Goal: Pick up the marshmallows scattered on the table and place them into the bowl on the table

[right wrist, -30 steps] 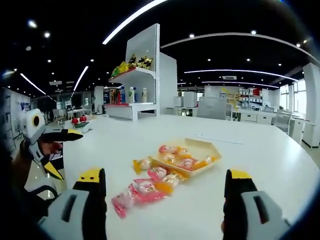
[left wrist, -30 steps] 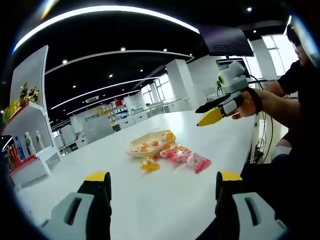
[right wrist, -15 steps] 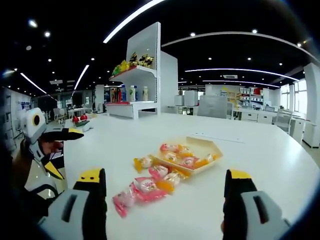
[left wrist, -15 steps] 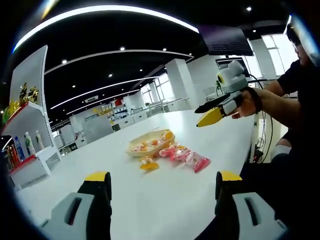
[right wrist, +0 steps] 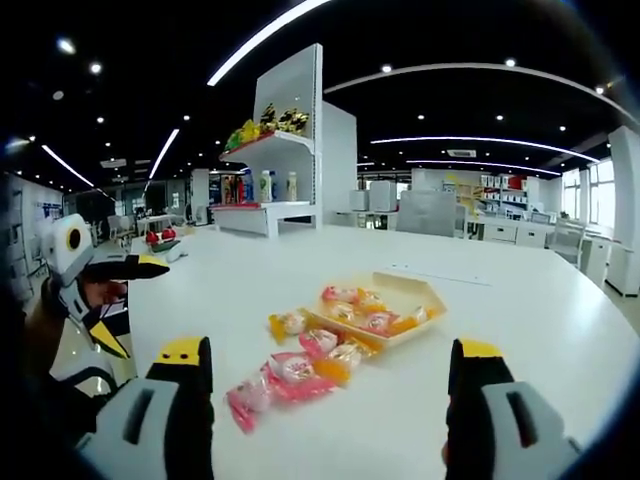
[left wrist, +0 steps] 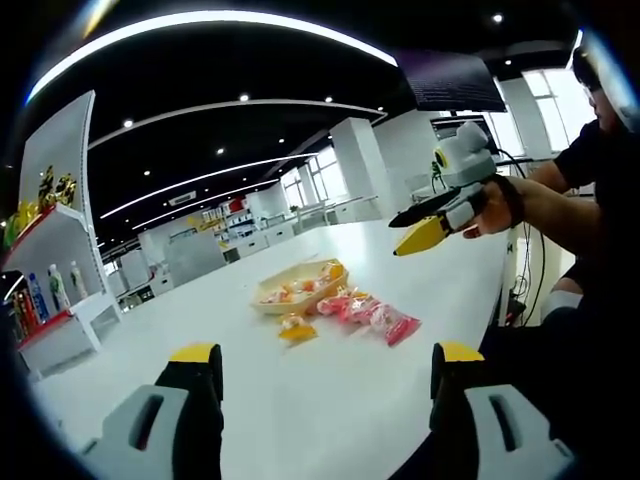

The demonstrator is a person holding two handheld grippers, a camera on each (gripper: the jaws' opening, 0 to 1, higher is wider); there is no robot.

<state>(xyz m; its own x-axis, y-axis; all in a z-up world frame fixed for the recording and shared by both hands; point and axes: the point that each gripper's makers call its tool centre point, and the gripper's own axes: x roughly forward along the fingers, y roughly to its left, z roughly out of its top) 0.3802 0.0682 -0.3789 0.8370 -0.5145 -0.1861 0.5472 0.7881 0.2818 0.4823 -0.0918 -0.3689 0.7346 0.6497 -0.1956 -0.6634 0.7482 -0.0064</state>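
A shallow beige bowl (right wrist: pixel 425 296) (left wrist: pixel 327 269) sits on the white table (right wrist: pixel 520 330) and holds several wrapped marshmallows. Pink wrapped marshmallows (right wrist: pixel 270 380) (left wrist: pixel 385 320) lie on the table beside it, with an orange-wrapped one (right wrist: pixel 287 324) (left wrist: pixel 296 329) close to the bowl's rim. My left gripper (left wrist: pixel 318 372) is open, held well short of the sweets with nothing between its jaws. My right gripper (right wrist: pixel 330 370) is open too, hovering above the near pink wrappers. Each gripper shows in the other's view, held in a hand: the right gripper (left wrist: pixel 440 210) and the left gripper (right wrist: pixel 100 290).
A white shelf unit (right wrist: pixel 275 180) with bottles and snacks stands behind the table. The person holding the grippers (left wrist: pixel 590 200) is at the table's edge. White desks (right wrist: pixel 520 232) fill the room behind.
The right gripper view has drifted slightly, the bowl and sweets sitting a little lower and nearer. Nothing on the table has moved.
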